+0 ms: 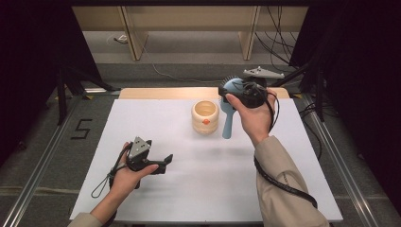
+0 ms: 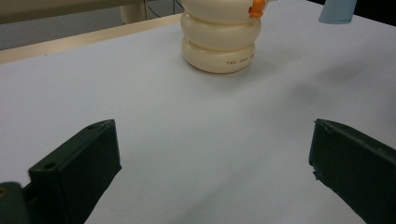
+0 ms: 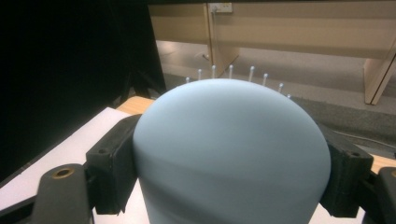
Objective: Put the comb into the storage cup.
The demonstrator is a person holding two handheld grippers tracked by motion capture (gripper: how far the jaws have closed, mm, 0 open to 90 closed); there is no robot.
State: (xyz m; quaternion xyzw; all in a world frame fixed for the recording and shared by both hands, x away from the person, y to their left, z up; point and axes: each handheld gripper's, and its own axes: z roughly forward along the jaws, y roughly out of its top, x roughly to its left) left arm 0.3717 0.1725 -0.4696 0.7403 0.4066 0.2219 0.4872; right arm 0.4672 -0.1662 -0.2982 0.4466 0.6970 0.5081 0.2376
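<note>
Fingers (image 3: 112, 163) of the right gripper (image 1: 236, 92) sit clamped on the round head of the blue hairbrush (image 3: 229, 149), one pad on each side of the dome, so it's gripped across the widest, smoothest part. Brush is off the table (image 1: 156, 118), head up by the far edge, handle hanging down just right of the cream cup (image 1: 205, 116), bristles facing away from the person.

Risks, as I read it: the head is curved and slick, w/ pads only on the flanks, so it could pivot or squirt out if the wrist tips fast. Handle tip swings close beside the cup; a sideways move toward the cup could knock it, and being a light stacked-ring shape it may slide or tip. If the aim is dropping the handle into the cup, a tilted brush would catch the rim instead of going in.

Left gripper (image 1: 163, 161) is nearer the person than the cup, left of it, jaws spread wide w/ nothing between them, so it isn't steadying the cup yet.
</note>
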